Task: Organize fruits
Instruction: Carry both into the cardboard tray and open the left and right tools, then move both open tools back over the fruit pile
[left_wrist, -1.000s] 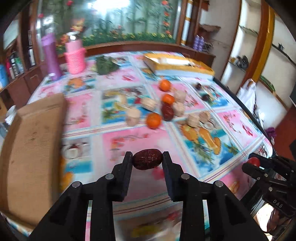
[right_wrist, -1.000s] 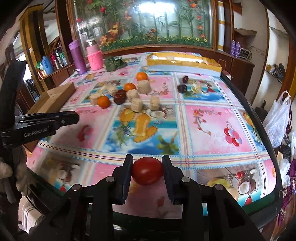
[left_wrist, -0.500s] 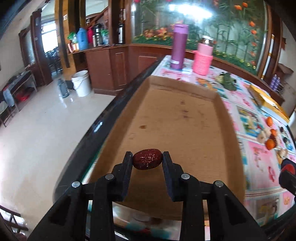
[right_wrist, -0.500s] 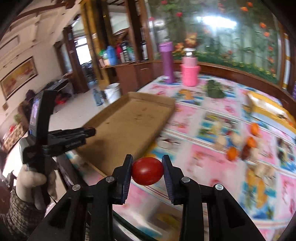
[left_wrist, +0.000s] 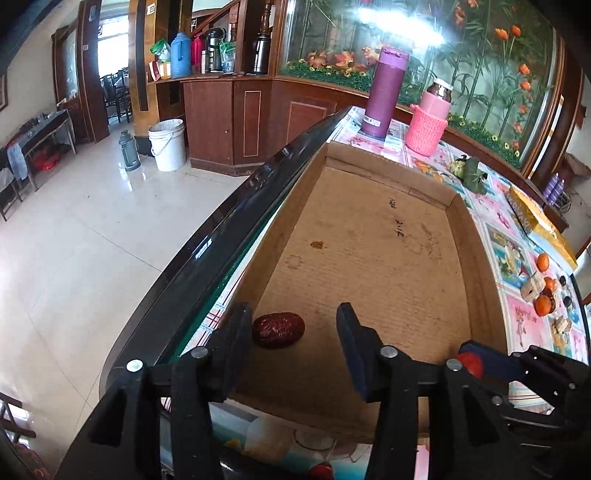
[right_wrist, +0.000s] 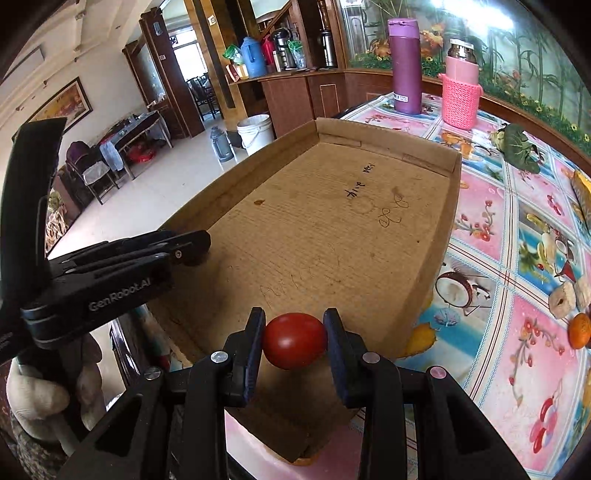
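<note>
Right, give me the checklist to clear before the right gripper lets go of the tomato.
1. Left gripper open, red date released: ok, the date lies on the tray floor beside the left finger.
2. Right gripper holding the tomato: ok, clamped between both fingers.
3. Tomato over the cardboard tray, inside its rim: ok, near the front end.
4. Tray floor below the tomato bare: ok as far as visible.
5. Tomato's height above the floor: cannot tell.
6. Left gripper clear of the drop spot: ok, it is off to the left in the right wrist view.
</note>
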